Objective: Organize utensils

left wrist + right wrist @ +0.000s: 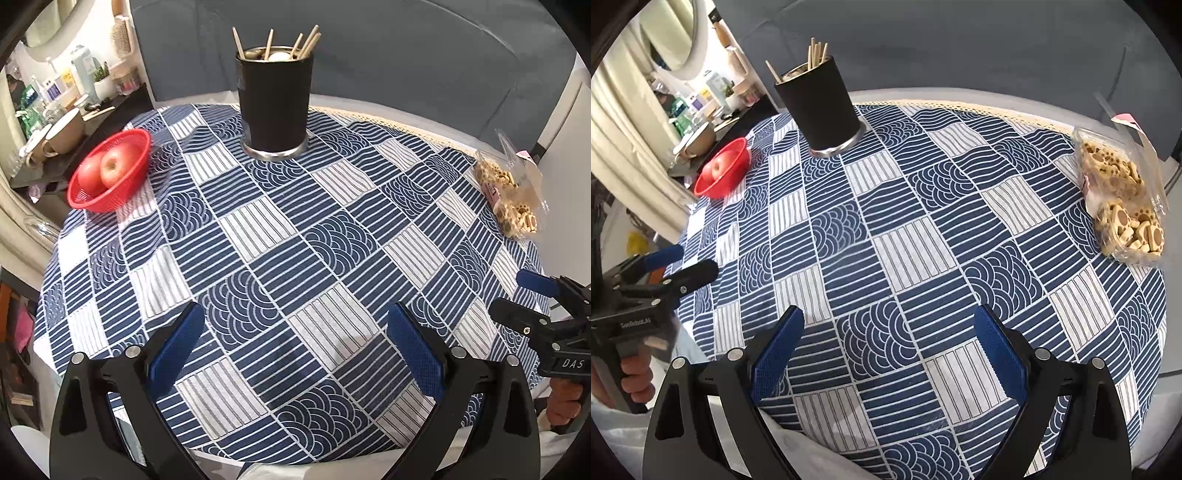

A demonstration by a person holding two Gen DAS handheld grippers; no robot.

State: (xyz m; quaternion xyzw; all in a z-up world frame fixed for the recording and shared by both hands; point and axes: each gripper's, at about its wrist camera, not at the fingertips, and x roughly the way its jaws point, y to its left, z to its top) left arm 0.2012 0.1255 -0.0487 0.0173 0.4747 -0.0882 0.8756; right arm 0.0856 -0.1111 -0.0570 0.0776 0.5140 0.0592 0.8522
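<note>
Fingers on my left gripper (295, 343) and right gripper (888, 341) are spread wide, grasping nothing, above the blue patterned tablecloth (332, 236). I see the chopsticks (308, 42) standing in the black holder (274, 103) at the table's far side.

Both views are bright and evenly lit, with daylight glowing through the pale curtain (631, 155) at the left. Shadows on the tabletop (295, 236) are soft and short. Strong fisheye bending curves the tabletop's edge, and black vignetting fills the corners. Focus is sharp centrally; the left background clutter looks slightly washed out.
</note>
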